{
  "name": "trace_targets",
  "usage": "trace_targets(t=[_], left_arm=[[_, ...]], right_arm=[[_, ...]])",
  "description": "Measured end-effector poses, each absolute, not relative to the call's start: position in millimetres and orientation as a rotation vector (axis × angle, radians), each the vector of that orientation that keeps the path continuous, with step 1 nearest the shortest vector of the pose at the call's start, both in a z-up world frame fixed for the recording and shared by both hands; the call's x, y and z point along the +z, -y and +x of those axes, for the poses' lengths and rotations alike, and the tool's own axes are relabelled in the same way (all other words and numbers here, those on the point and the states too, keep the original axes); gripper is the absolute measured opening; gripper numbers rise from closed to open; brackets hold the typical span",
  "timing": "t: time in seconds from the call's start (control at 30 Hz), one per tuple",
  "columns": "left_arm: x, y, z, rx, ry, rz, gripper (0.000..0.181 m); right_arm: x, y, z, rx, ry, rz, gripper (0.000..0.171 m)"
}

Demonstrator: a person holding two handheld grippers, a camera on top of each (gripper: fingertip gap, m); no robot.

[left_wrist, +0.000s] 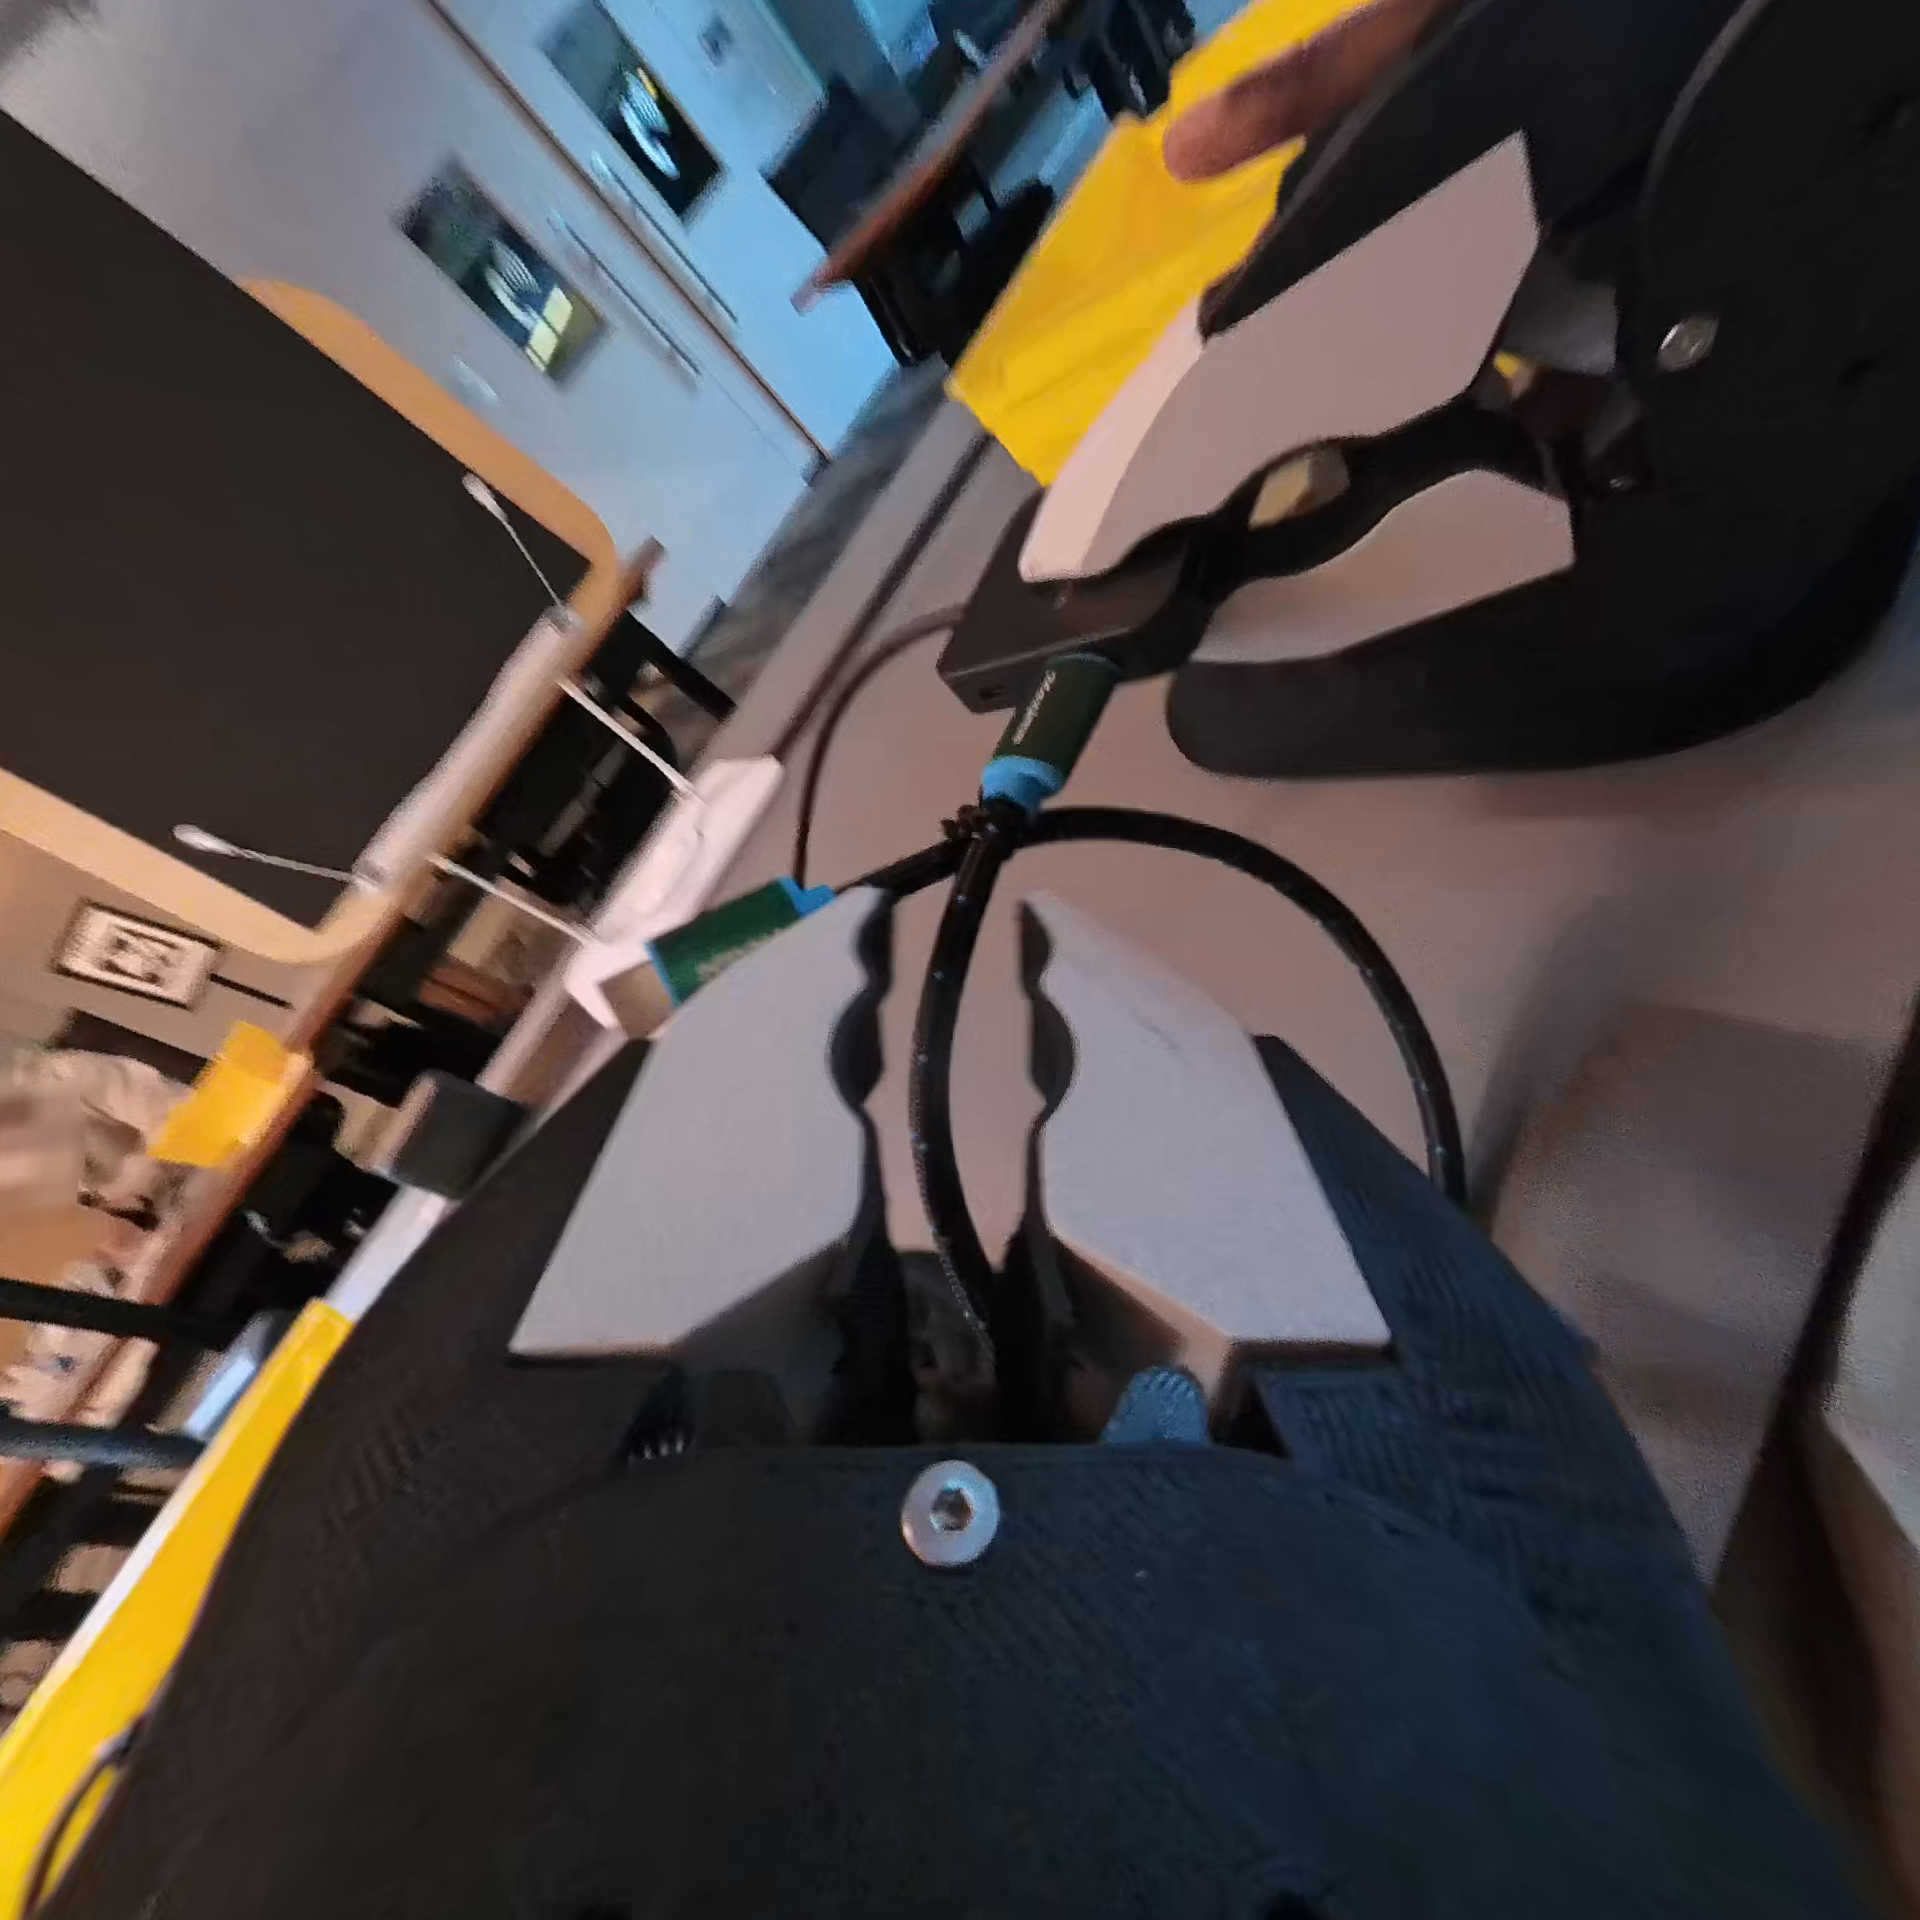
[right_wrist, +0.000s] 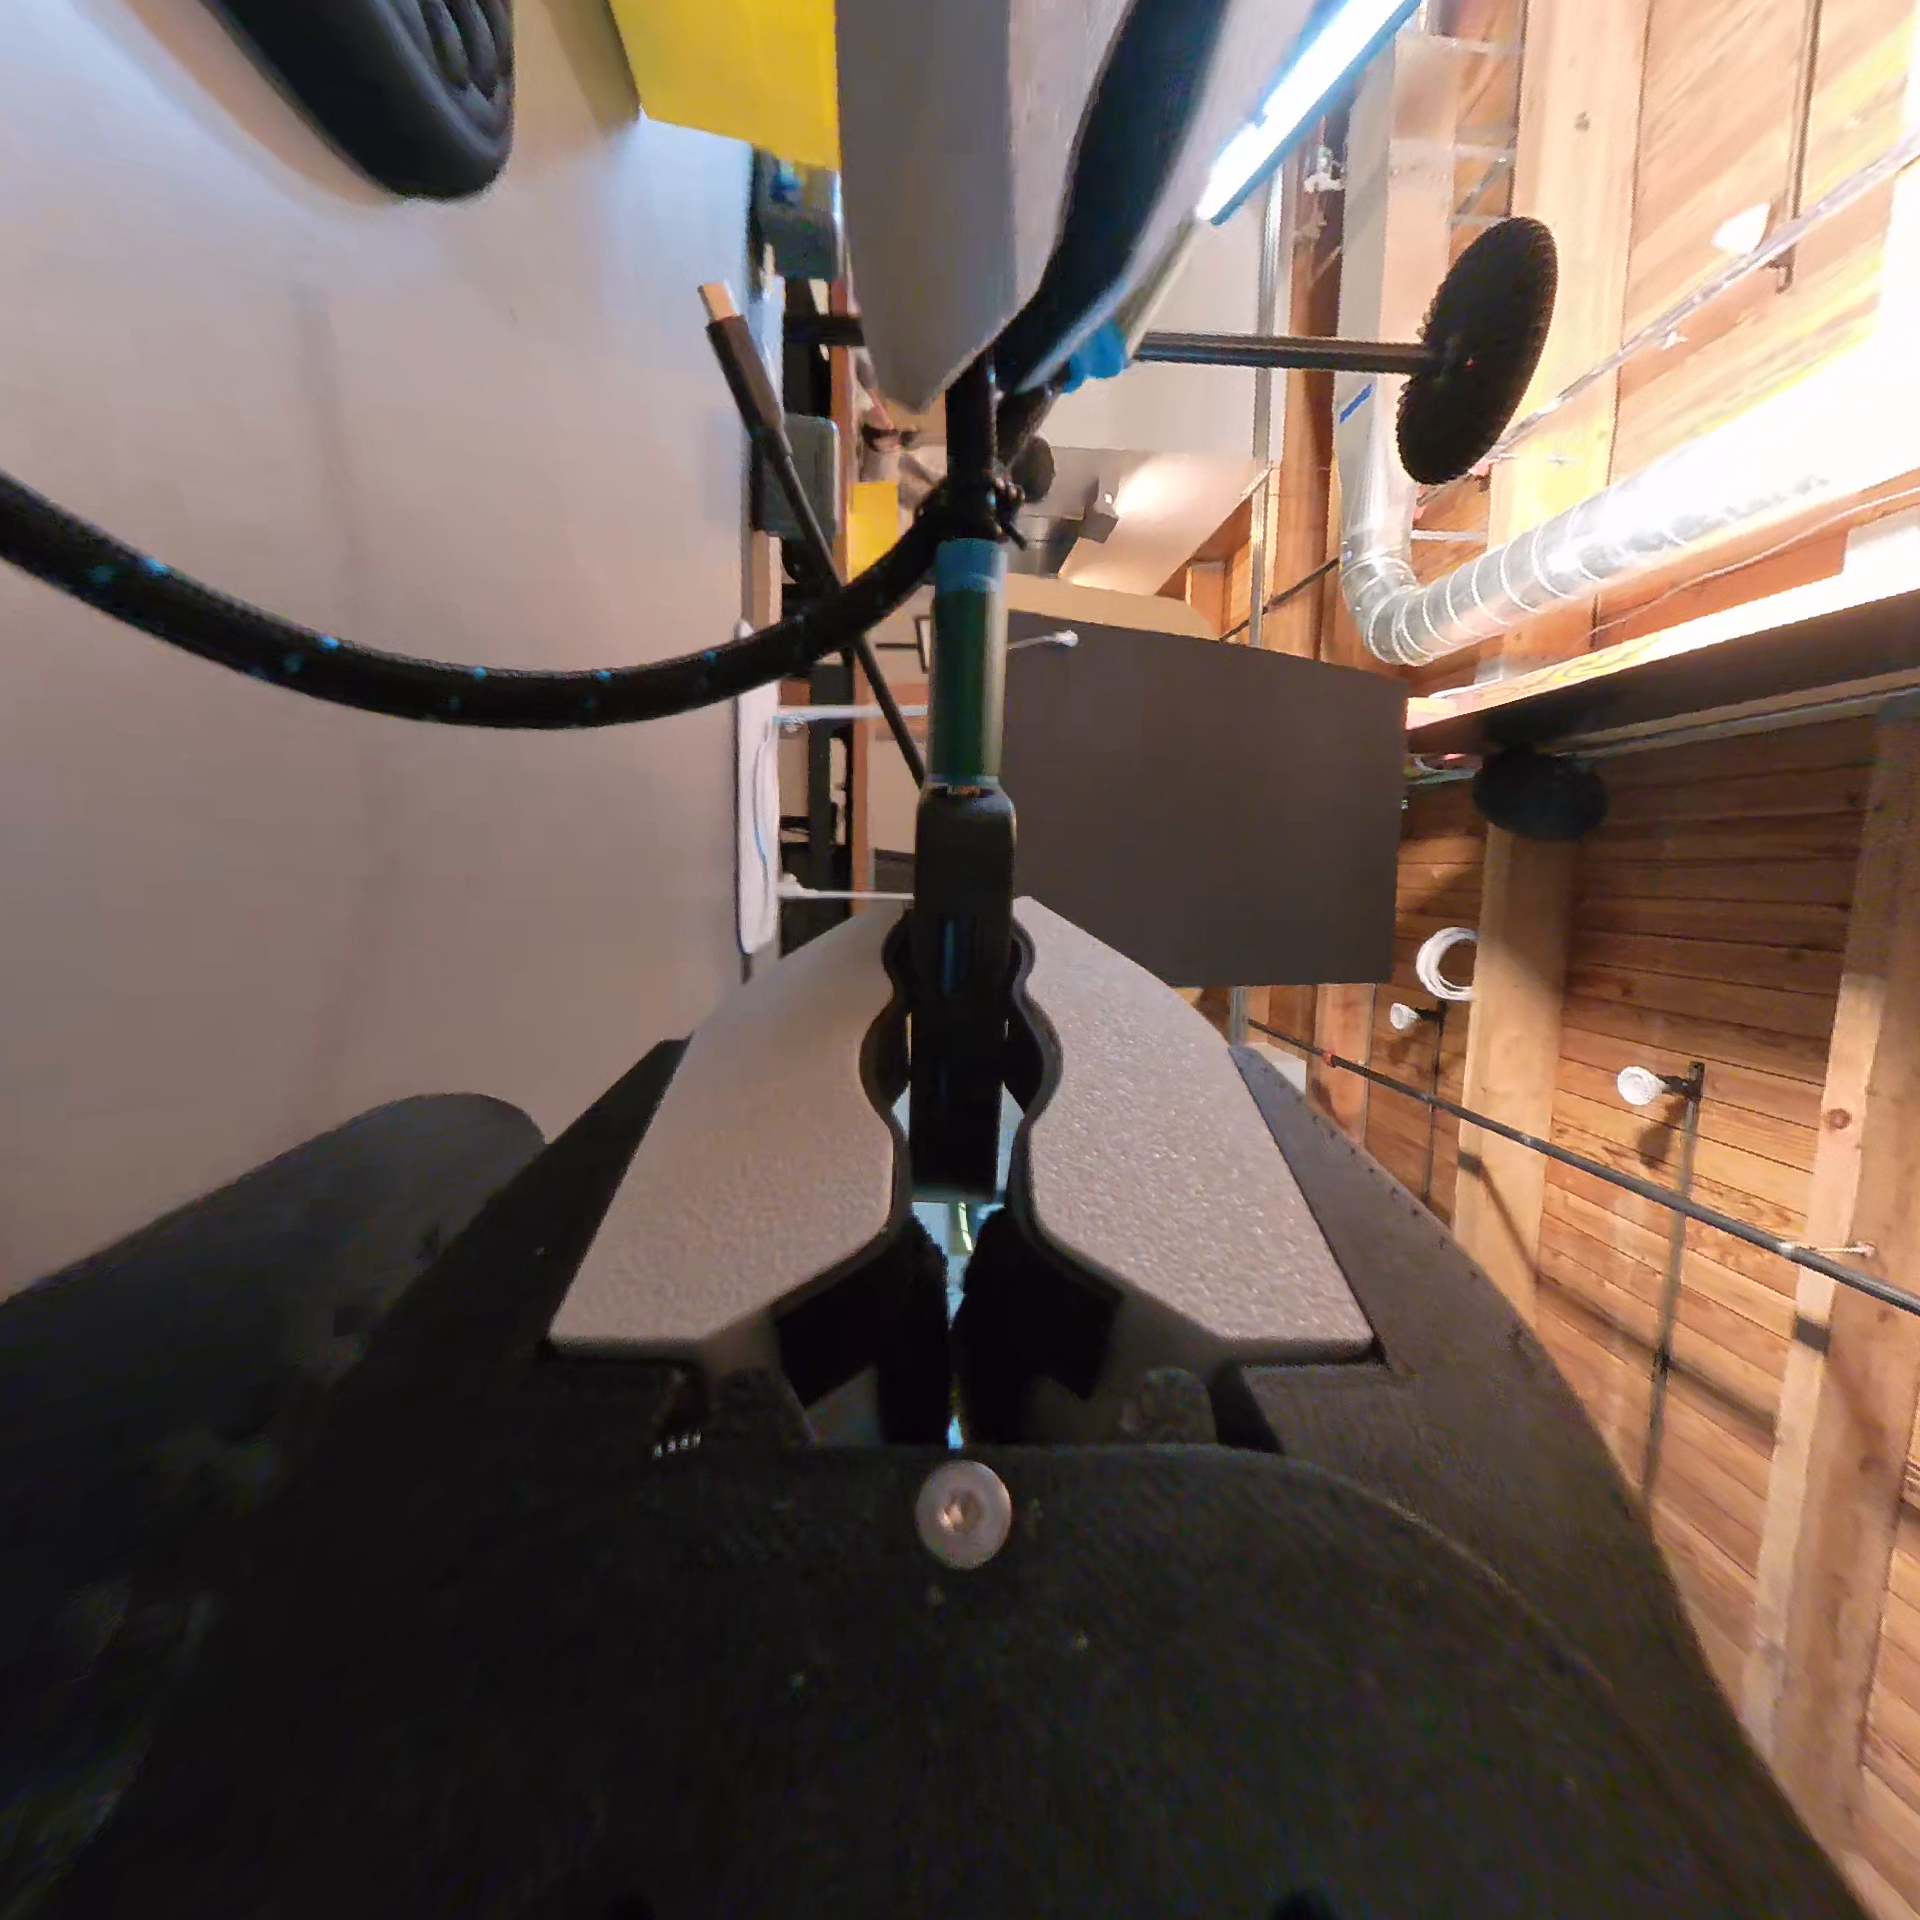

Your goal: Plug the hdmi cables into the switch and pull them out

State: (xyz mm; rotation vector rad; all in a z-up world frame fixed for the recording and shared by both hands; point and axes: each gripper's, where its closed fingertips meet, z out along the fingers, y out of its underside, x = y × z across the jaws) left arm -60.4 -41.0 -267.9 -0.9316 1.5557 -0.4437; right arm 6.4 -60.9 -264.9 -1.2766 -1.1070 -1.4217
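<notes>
The left gripper (left_wrist: pixel 956 935) stands with its grey fingers (left_wrist: pixel 758 1122) parted, a braided black cable (left_wrist: pixel 1382 977) looping up between them. Past the left fingertip lies a loose green HDMI plug (left_wrist: pixel 727 940) with a blue collar, near a white power strip (left_wrist: pixel 691 862) on the pale table (left_wrist: pixel 1558 883). Farther off, the right gripper (left_wrist: pixel 1174 551) is clamped on a small black switch (left_wrist: pixel 1049 644), into which a second green plug (left_wrist: pixel 1049 717) is seated. A thin black lead (left_wrist: pixel 831 727) curves away from the switch's far end.
</notes>
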Motion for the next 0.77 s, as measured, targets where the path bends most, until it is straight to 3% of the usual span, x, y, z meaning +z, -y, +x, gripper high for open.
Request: trace_targets(t=[0.07, 0.2, 0.27, 0.33, 0.5, 0.63, 0.77], left_arm=[[-247, 49, -60, -0.413, -1.49, -0.792, 0.044], [-235, 74, -44, -0.195, -1.503, -0.527, 0.046], [-243, 61, -32, -0.011, -1.51, -0.529, 0.039], [-253, 52, -25, 0.03, -1.536, -0.547, 0.014], [-241, 55, -29, 0.056, -1.431, -0.458, 0.013], [-213, 53, -43, -0.04, -1.24, -0.403, 0.012], [-197, 69, -51, -0.203, -1.144, -0.326, 0.012]], right_arm=[[-260, 62, 12, -1.493, 1.116, -1.249, 0.014], [-253, 59, 8, -1.528, 1.144, -1.21, 0.014], [-247, 58, 1, -1.546, 1.148, -1.182, 0.014], [-241, 58, -4, -1.561, 1.141, -1.158, 0.014], [-230, 61, -10, -1.492, 1.106, -1.07, 0.016], [-194, 96, -34, -0.785, 0.926, -0.924, 0.04], [-151, 126, -13, 0.449, 0.389, -0.859, 0.097]])
